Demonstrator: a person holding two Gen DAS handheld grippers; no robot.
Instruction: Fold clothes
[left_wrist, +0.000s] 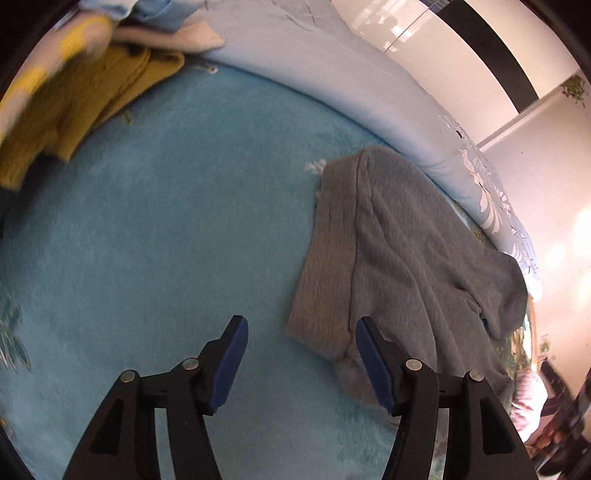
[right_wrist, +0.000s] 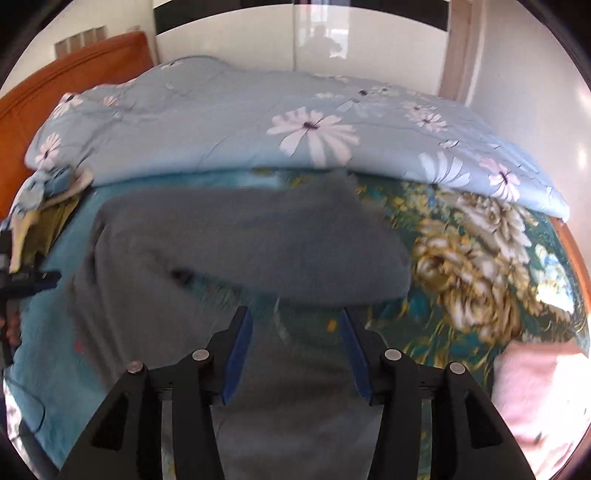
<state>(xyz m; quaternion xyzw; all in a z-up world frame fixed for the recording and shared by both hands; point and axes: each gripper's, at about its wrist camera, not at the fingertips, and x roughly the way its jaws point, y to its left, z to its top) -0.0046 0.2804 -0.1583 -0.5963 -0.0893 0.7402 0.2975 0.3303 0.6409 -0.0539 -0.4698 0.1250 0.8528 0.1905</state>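
A grey garment (left_wrist: 399, 251) lies on the teal bed cover (left_wrist: 166, 221), partly folded over itself, with a ribbed hem toward me. My left gripper (left_wrist: 301, 332) is open and empty, hovering just left of the garment's near corner. In the right wrist view the same grey garment (right_wrist: 236, 243) spreads across the bed. My right gripper (right_wrist: 295, 325) is open above its near part, with nothing between the blue pads (right_wrist: 236, 354).
A mustard-yellow garment (left_wrist: 74, 110) and a white towel (left_wrist: 177, 35) lie at the far left. A light blue floral quilt (right_wrist: 280, 122) is bunched along the back. A pink item (right_wrist: 532, 398) lies at right. An orange headboard (right_wrist: 59, 81) stands at left.
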